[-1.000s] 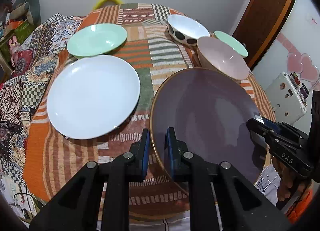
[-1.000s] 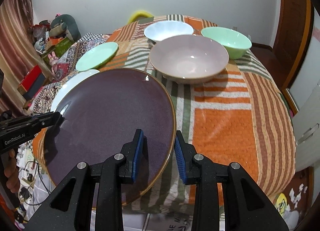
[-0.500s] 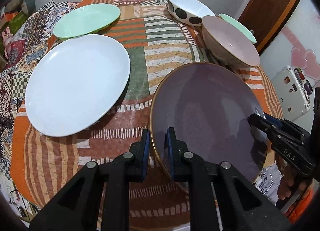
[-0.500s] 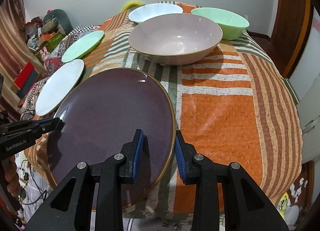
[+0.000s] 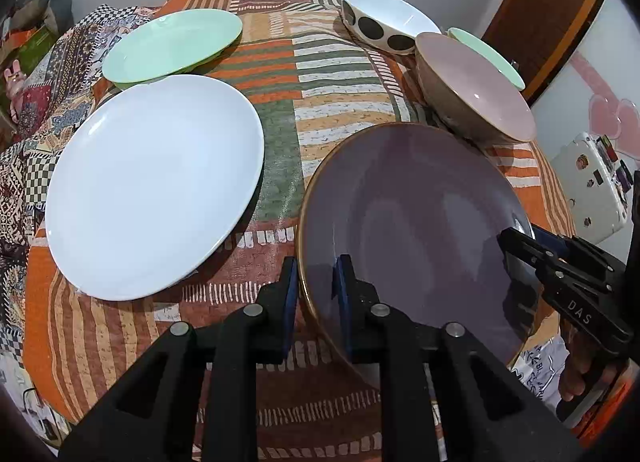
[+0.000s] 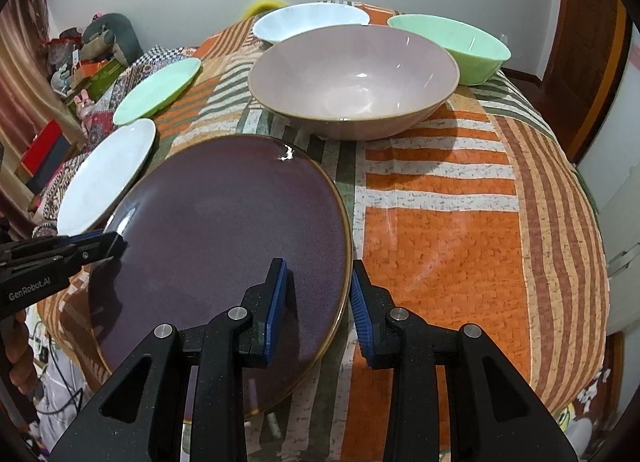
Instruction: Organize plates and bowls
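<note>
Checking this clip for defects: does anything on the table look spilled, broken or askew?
Nothing looks spilled or visibly broken. Only the purple plate stands out: it is held tilted, partly past the near edge of the table, not lying flat on it.

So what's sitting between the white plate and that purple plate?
Nothing: only bare striped cloth separates the white plate from the purple plate, clearest in the left wrist view.
</note>
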`<state>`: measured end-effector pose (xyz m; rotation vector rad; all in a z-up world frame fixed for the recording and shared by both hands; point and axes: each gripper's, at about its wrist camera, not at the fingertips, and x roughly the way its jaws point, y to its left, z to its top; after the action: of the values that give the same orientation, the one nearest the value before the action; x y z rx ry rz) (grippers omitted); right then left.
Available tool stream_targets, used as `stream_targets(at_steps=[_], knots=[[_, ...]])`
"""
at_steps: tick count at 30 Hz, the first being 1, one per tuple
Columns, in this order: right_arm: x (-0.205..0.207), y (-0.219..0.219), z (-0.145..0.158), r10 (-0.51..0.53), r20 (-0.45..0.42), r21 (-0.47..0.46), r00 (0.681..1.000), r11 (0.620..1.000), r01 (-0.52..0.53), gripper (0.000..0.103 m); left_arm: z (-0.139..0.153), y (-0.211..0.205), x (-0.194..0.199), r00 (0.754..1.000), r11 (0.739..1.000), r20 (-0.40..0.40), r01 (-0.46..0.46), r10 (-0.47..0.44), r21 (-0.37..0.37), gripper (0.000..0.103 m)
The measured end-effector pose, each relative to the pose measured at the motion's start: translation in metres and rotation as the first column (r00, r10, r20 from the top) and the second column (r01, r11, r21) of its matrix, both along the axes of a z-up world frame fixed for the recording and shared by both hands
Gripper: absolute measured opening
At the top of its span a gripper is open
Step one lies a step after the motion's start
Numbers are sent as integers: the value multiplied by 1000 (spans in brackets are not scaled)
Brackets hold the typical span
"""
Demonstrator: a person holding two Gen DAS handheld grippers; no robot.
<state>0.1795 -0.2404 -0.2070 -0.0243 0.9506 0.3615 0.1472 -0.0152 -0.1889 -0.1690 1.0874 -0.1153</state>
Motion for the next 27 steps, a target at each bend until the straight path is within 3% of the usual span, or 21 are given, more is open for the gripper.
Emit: stream_targets(at_steps=[4, 10, 15, 19, 23, 27], knots=[[-4, 0, 5, 8, -2, -8, 1000, 1000, -8, 34, 2, 2, -4, 1000, 1000, -2, 1, -1, 7, 17], [-18, 7, 25, 34, 69, -41, 997, 999, -31, 47, 20, 10, -16, 999, 1000, 35, -16, 16, 10, 22], [-25, 13, 42, 53, 111, -25, 992, 998, -50, 52, 42, 22, -27, 994, 999, 101, -53, 51, 14, 42], [-23, 24, 54, 67, 134, -1, 989, 998, -68, 55, 62, 34, -35, 985, 996, 158, -77, 71, 33, 45], [-19, 38, 66, 84, 162, 41, 983, 995, -92, 62, 78, 48, -42, 971, 991, 217, -117, 99, 71, 63], [-11, 55, 76, 106, 179, 75, 978, 990, -121, 66, 87, 72, -46, 957, 984, 253, -165, 141, 74, 70]])
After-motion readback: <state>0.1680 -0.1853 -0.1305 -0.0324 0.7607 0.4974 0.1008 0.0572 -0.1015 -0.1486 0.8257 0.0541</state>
